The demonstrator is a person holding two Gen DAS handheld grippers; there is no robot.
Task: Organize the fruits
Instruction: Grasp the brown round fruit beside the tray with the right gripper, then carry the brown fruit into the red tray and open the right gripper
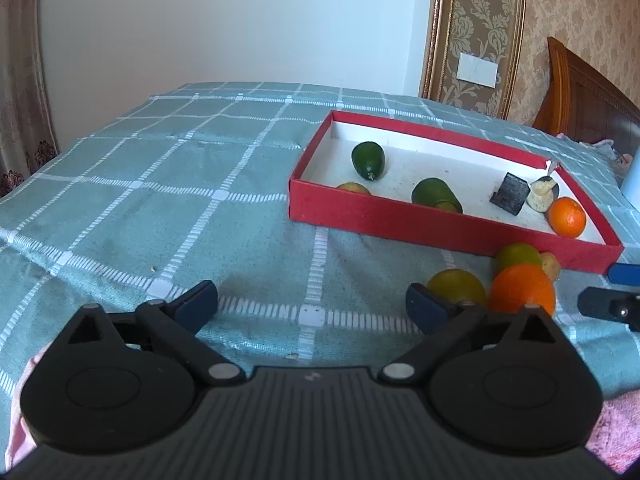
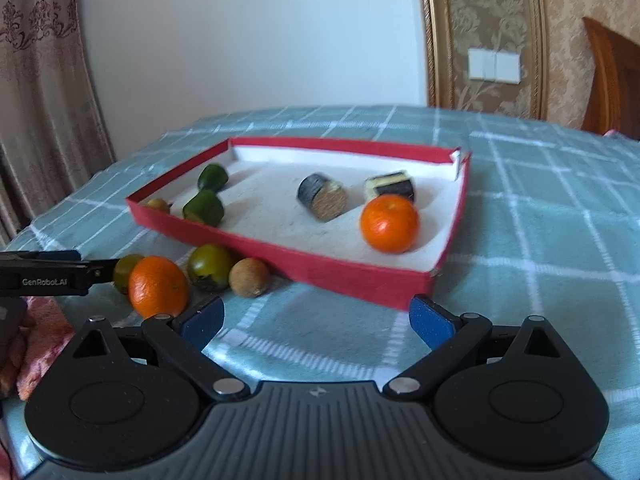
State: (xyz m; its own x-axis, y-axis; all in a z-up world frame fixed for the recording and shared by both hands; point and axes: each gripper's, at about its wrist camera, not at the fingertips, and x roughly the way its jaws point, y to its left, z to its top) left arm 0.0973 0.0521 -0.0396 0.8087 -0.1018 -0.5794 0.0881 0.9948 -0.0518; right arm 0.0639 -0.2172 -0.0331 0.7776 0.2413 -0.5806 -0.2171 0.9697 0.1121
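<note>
Left gripper (image 1: 312, 304) jaws wide and empty over bare teal checked cloth (image 1: 160, 200); right gripper (image 2: 316, 318) likewise spread, holding nothing. At two o'clock from the left jaws, four loose fruits huddle against the shallow red cardboard tray's (image 2: 340, 272) near wall: one bright orange (image 2: 158, 287), two green-yellow fruits (image 2: 210, 267), one brown round fruit (image 2: 250, 277). Inside the tray: a second orange (image 2: 389, 223), two dark green fruits (image 2: 204, 208), two dark cut chunks (image 2: 322, 197).

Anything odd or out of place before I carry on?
Yes: the red box has a split far right corner, and two dark cut chunks lie among the fruit. Four fruits, including an orange, remain outside.
</note>
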